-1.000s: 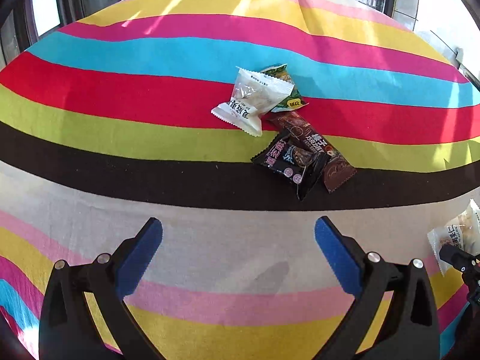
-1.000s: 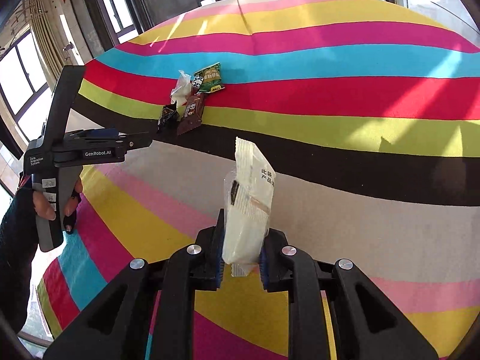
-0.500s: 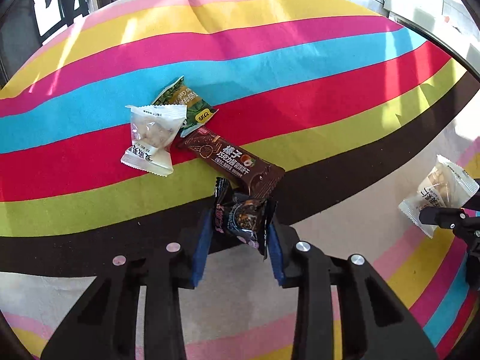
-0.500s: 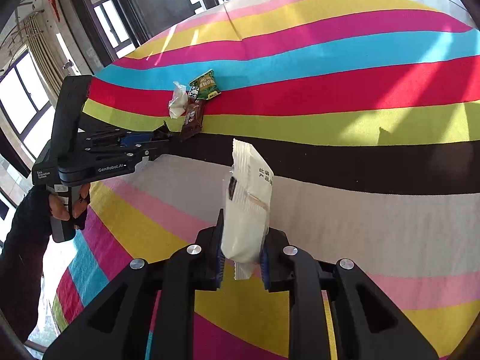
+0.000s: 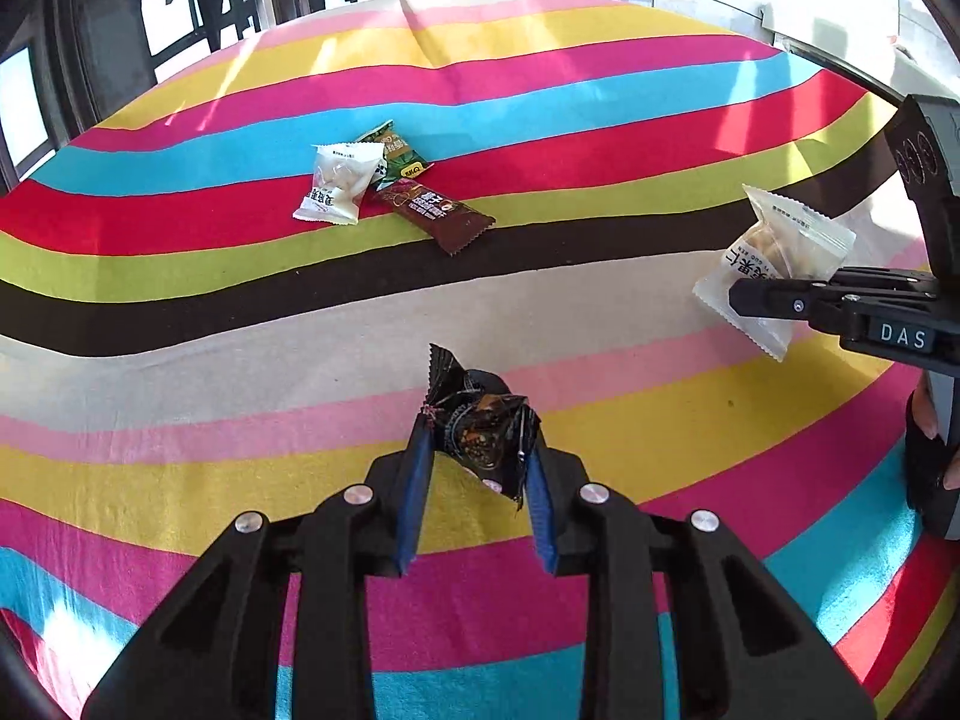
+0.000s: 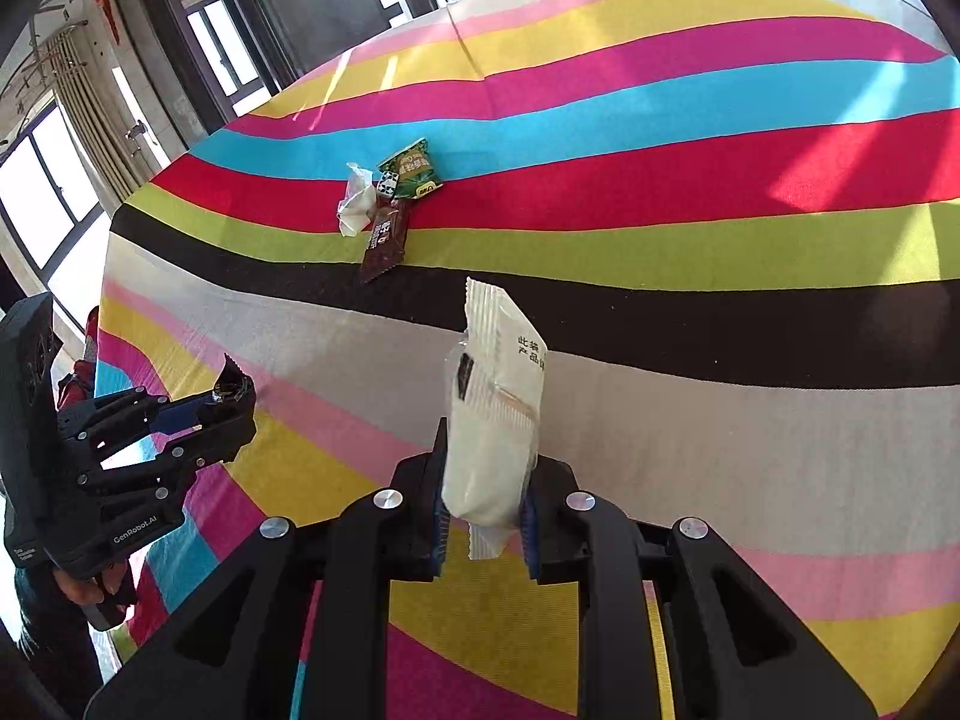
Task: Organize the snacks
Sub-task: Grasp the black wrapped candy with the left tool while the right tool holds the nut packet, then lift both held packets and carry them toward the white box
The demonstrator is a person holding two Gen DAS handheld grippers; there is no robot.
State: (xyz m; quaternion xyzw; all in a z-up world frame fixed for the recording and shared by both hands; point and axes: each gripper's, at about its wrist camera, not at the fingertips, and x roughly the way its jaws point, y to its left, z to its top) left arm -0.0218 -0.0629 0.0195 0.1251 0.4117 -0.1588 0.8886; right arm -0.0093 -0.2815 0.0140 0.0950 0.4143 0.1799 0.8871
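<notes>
left fingers point(image 5: 414, 480) pinch black snack packet point(image 5: 480, 426) (crumpled) | right fingers point(image 6: 438, 510) clamp white snack packet point(image 6: 495, 420) upright | three packets point(image 5: 390, 189) clustered on striped counter point(image 5: 600, 120)

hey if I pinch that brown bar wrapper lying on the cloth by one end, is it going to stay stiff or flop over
Probably fairly stiff: the brown bar wrapper lies long, flat and straight, which suggests a solid bar inside. Its glossy film may slip in a claw, so pinching the crimped end seems riskier than the middle. It partly touches the green packet, which might shift.
</notes>
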